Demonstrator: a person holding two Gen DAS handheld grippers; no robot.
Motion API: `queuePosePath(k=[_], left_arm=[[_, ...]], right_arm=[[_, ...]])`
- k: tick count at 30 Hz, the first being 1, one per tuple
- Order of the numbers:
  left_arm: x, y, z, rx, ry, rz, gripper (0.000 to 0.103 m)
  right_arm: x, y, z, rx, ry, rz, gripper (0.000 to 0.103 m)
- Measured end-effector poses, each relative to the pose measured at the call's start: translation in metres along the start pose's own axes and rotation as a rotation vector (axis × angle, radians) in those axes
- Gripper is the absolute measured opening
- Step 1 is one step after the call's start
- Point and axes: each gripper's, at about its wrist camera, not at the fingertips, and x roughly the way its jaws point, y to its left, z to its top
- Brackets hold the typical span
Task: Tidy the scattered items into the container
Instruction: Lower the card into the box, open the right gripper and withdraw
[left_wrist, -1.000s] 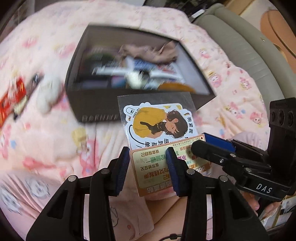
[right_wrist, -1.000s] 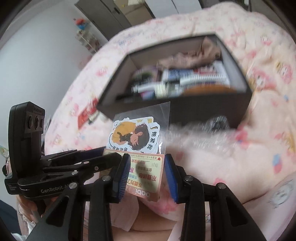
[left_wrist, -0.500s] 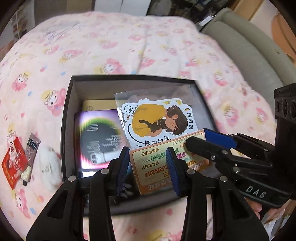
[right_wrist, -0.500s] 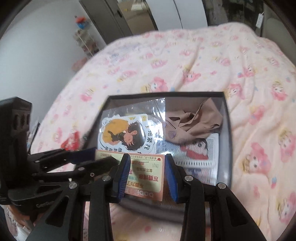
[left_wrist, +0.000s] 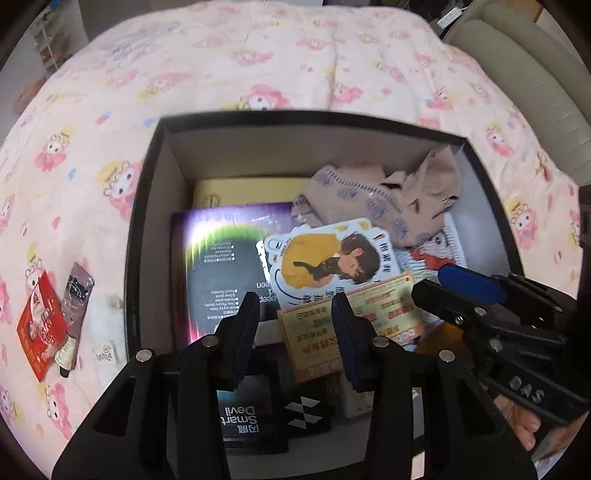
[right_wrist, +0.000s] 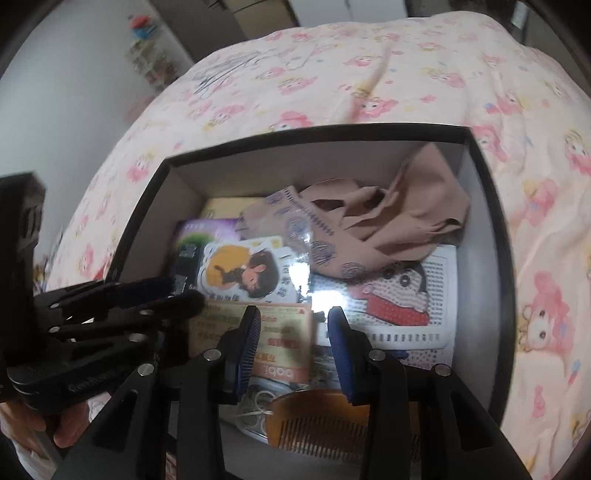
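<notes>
Left of the box (left_wrist: 147, 206), a red packet (left_wrist: 40, 325) lies loose on the quilt; our left gripper (left_wrist: 291, 332) hangs parted, grasping nothing; the sticker pack (left_wrist: 332, 266) rests inside, straight ahead; our right gripper (right_wrist: 293, 339), likewise released, hovers over it.

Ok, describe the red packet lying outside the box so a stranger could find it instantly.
Start at the black box on the pink cartoon bedspread. Look just past its left wall, in the left wrist view, where two small packets lie side by side. Take the red packet; the grey sachet beside it is narrower.
</notes>
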Motion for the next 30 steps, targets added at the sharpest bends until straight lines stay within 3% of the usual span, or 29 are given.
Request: queuePosePath(k=[4, 7, 13, 16, 19, 23, 30], left_arm=[[0.01, -0.008, -0.005, 0.013, 0.033, -0.049, 0.03], [0.023, -0.008, -0.008, -0.015, 0.07, -0.031, 0.029], [0.028, -0.012, -0.009, -0.034, 0.067, -0.016, 0.027], [0.027, -0.014, -0.009, -0.023, 0.048, -0.012, 0.027], [0.01, -0.021, -0.016, -0.025, -0.045, -0.025, 0.027], [-0.024, -0.038, -0.026, -0.025, -0.153, -0.005, 0.029], [-0.067, -0.046, -0.038, -0.005, -0.247, 0.016, 0.032]], right_arm=[[0.006, 0.004, -0.005, -0.026, 0.038, -0.021, 0.035], [0.017, 0.008, -0.006, -0.044, 0.078, -0.042, 0.035], [0.029, 0.005, -0.004, -0.032, 0.125, -0.068, 0.035], [0.027, 0.003, -0.005, -0.032, 0.121, -0.064, 0.036], [0.022, 0.002, -0.007, -0.031, 0.111, -0.082, 0.036], [-0.007, 0.008, -0.013, -0.074, 0.03, -0.211, 0.038], [-0.066, 0.032, -0.024, -0.094, -0.15, -0.275, 0.042]])
